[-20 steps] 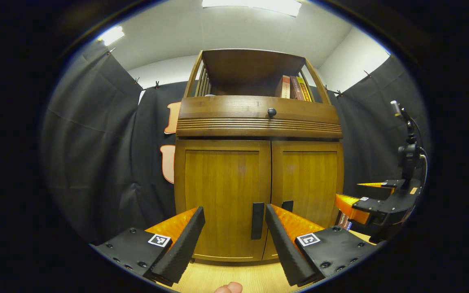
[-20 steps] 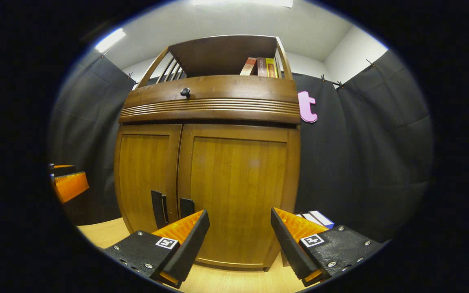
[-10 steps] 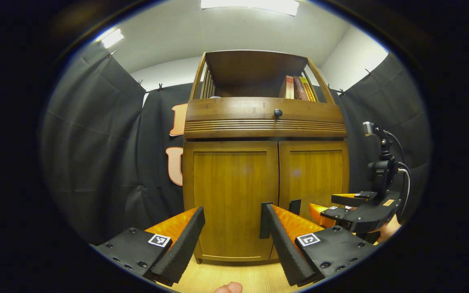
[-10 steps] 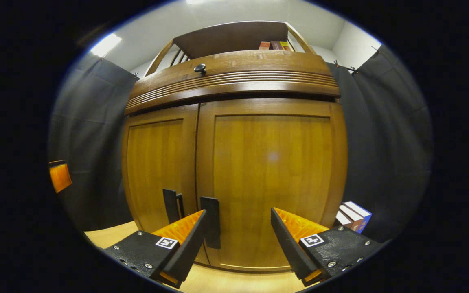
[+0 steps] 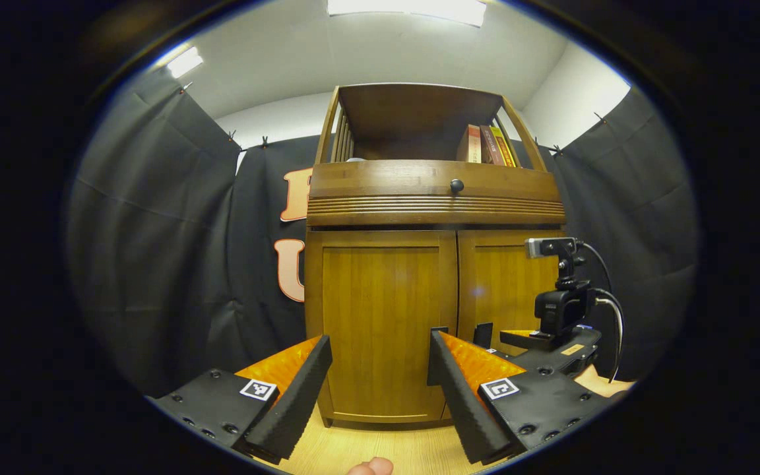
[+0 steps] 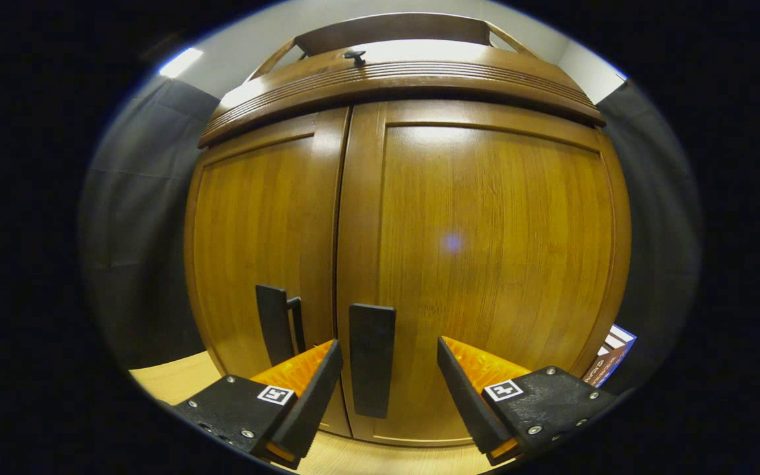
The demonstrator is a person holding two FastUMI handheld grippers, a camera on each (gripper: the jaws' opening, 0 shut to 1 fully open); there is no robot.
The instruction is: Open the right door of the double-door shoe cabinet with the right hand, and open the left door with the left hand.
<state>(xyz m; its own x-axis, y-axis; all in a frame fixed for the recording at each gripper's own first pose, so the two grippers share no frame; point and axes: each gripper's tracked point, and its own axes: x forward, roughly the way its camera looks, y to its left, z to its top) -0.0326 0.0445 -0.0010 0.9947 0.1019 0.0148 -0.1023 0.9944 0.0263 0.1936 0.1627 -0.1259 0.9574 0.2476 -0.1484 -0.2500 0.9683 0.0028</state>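
Observation:
The wooden shoe cabinet (image 5: pixel 436 198) stands ahead with both doors closed. In the right gripper view the right door (image 6: pixel 492 251) is very near, and its dark vertical handle (image 6: pixel 371 359) stands between the fingers of my open right gripper (image 6: pixel 390 346), closer to the left finger, untouched. The left door (image 6: pixel 254 231) has its own handle (image 6: pixel 273 323) just left of the seam. In the left gripper view my left gripper (image 5: pixel 380 343) is open, well short of the left door (image 5: pixel 380 323). The right gripper (image 5: pixel 551 343) is low in front of the right door (image 5: pixel 499 284).
A drawer front with a round knob (image 5: pixel 457 186) runs above the doors, and books (image 5: pixel 485 145) stand on the open top shelf. More books (image 6: pixel 611 356) lie on the floor by the cabinet's right side. Pale wooden floor (image 5: pixel 367 448) lies below. Black curtains surround the booth.
My right gripper has advanced close to the right door, so its handle now stands between the fingers. My left gripper has drifted slightly left. Both doors stay closed.

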